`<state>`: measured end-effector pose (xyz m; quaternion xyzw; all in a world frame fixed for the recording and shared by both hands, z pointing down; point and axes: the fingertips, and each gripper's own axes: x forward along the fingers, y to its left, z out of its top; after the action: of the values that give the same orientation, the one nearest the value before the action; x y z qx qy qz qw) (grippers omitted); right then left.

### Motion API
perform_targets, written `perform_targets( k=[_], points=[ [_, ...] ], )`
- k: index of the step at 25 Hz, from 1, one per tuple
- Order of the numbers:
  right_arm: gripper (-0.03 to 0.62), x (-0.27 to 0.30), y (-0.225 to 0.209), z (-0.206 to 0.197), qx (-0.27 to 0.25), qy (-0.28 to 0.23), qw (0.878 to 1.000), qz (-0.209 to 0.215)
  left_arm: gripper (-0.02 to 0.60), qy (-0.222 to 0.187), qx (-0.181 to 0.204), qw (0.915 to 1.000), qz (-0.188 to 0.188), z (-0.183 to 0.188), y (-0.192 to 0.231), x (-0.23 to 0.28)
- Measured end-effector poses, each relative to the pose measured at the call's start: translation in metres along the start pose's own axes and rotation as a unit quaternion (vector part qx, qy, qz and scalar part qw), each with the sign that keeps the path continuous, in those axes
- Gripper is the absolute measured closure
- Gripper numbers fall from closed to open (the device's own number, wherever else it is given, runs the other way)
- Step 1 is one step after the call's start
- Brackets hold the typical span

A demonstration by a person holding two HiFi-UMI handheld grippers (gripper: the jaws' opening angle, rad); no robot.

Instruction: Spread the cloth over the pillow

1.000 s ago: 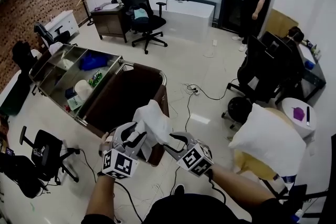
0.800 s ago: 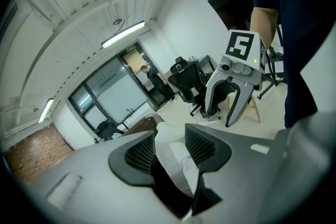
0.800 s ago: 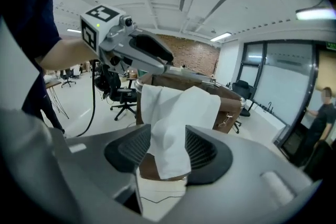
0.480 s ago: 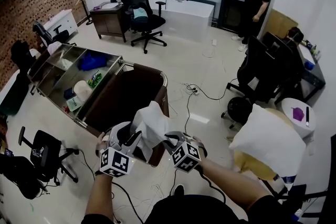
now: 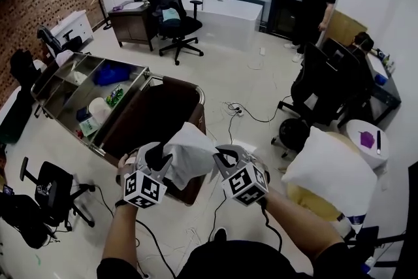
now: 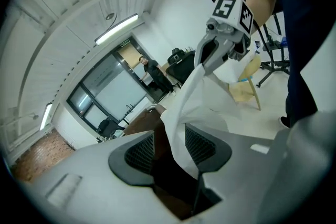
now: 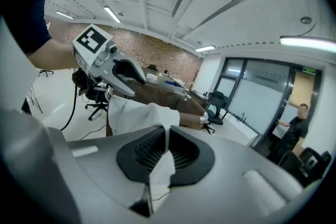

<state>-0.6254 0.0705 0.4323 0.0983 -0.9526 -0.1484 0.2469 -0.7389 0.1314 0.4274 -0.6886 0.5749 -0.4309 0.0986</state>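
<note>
At the far left we see the dark brown box-shaped cart standing on the pale floor. Just in front of it, the left gripper has hold of one end of the thin white cloth. In its own view the jaws stand part-way apart, with a bunched fold of the fabric caught between them and lying along one pad. From there the white cloth hangs in the air, clear of the floor, and runs across to the right gripper, which is just beside the left one. Its jaws have just been closing and now sit together, pinching a thin edge of the white cloth that pokes back towards its camera. Further right, the plump white pillow lies tilted on a tan chair, well apart from the white cloth.
</note>
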Motion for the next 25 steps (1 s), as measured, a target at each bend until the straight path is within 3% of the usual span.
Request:
perform_targets(
  k=[10, 20, 25],
  points=[
    [0.578, -0.062, -0.037, 0.045, -0.002, -0.056, 0.997, -0.048, 0.411, 0.022, 0.03, 0.9984, -0.041, -0.002, 0.001, 0.041],
    [0.577, -0.132, -0.062, 0.073, -0.012, -0.102, 0.989, -0.104, 0.411, -0.025, 0.032, 0.9978, -0.052, 0.031, 0.001, 0.049],
    [0.577, -0.159, -0.075, 0.073, -0.008, -0.108, 0.985, -0.131, 0.411, -0.026, 0.032, 0.9978, -0.051, 0.03, 0.006, 0.049]
  ],
)
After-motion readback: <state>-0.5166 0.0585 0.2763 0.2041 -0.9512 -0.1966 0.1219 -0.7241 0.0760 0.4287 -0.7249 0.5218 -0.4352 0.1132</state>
